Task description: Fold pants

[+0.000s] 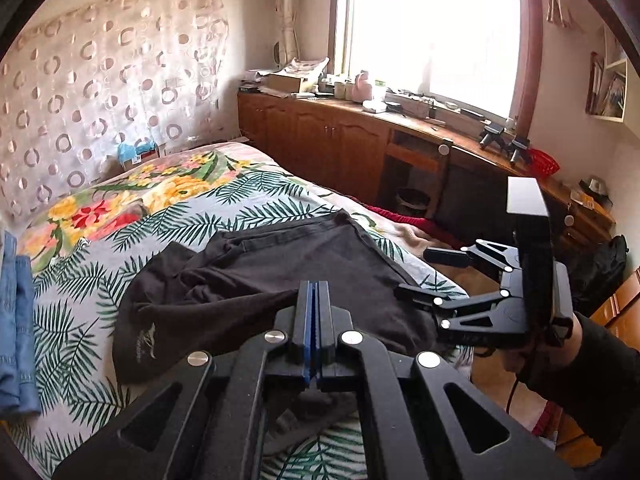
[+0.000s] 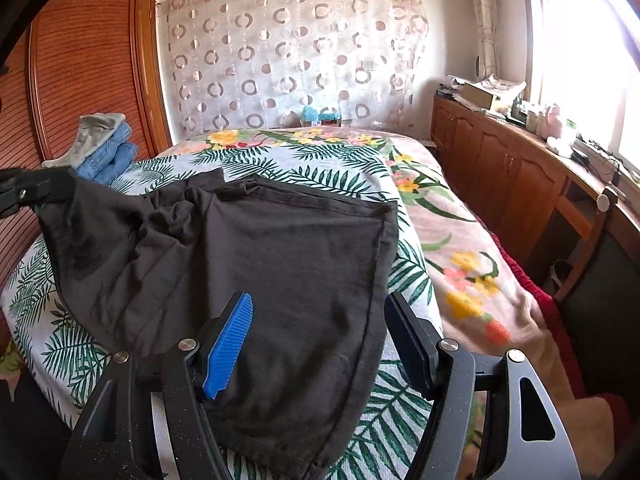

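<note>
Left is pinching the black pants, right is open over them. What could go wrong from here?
1. The left gripper holds only a thin fold of the black cotton pants; it may slip.
2. The open right gripper might snag the palm-leaf bedsheet as well.
3. The bunched fabric near the left gripper may crease.

The right tool (image 2: 320, 340) is spread wide over the dark pants (image 2: 256, 256) lying on the leaf-print bed (image 2: 332, 160). At far left, the left tool (image 2: 24, 194) pinches a raised corner.
</note>
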### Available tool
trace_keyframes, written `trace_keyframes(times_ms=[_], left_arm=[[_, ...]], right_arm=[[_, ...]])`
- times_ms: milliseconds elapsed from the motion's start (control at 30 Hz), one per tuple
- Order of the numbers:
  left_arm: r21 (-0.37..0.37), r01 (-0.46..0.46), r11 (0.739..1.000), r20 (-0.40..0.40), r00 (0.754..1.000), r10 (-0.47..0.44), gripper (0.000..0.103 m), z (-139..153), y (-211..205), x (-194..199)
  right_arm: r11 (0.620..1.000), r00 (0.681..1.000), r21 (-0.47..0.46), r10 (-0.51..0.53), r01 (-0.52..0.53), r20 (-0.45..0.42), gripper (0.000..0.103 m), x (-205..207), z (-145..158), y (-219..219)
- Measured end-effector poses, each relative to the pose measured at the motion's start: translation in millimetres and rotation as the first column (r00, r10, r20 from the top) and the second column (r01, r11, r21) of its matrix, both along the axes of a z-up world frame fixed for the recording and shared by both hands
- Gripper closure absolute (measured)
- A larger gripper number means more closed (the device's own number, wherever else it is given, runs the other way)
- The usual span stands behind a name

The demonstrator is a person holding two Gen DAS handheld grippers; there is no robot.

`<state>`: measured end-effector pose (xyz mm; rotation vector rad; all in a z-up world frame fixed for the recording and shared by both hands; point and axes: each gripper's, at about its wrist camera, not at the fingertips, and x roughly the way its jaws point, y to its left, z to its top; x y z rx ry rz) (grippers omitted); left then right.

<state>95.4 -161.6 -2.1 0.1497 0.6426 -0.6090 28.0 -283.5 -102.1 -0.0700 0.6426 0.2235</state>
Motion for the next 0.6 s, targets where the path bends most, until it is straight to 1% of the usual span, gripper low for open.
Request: trace_keyframes(times_ms=[133, 300, 333, 367, 400, 467, 500, 533, 567, 600], left_arm=[[0.007, -0.016, 1.0, 0.006, 1.0, 0.016, 0.101, -3, -1, 4], [0.046, -0.066, 0.997, 0.003, 0.998, 0.066, 0.101, -12, 6, 7], [0.046, -0.07, 0.996, 0.002, 0.998, 0.07, 0.097, -14, 8, 7], [0.045, -0.073, 0.996, -0.003, 0.997, 0.073, 0.085, -14, 10, 7], [0.04, -0.075, 0.996, -0.006, 0.997, 0.076, 0.08, -16, 14, 7], [0.024, -0.084, 0.996, -0.003, 0.996, 0.084, 0.061, -18, 22, 6], [0.02, -0.088, 0.996, -0.007, 0.996, 0.088, 0.059, -19, 25, 6], [0.022, -0.096, 0.995, -0.014, 0.995, 0.097, 0.053, -21, 27, 7], [0.023, -0.11, 0.994, -0.026, 0.994, 0.111, 0.04, -24, 32, 9], [0.017, -0.116, 0.993, -0.031, 0.993, 0.117, 0.031, -25, 34, 9]], right_arm=[[1.0, 1.0, 0.006, -0.003, 0.003, -0.004, 0.033, 0, -2, -4], [1.0, 1.0, 0.014, -0.009, 0.009, -0.011, 0.032, 1, -2, -5], [1.0, 1.0, 0.017, -0.009, 0.009, -0.013, 0.032, 2, -2, -5], [1.0, 1.0, 0.02, -0.009, 0.009, -0.014, 0.032, 2, -2, -4], [1.0, 1.0, 0.023, -0.007, 0.008, -0.016, 0.032, 2, -2, -3], [1.0, 1.0, 0.025, -0.001, 0.002, -0.021, 0.032, 3, -3, 0], [1.0, 1.0, 0.024, 0.002, -0.001, -0.022, 0.032, 3, -3, 2], [1.0, 1.0, 0.023, 0.006, -0.005, -0.022, 0.032, 4, -3, 3], [1.0, 1.0, 0.024, 0.011, -0.01, -0.023, 0.032, 4, -4, 5], [1.0, 1.0, 0.025, 0.016, -0.015, -0.024, 0.033, 4, -4, 7]])
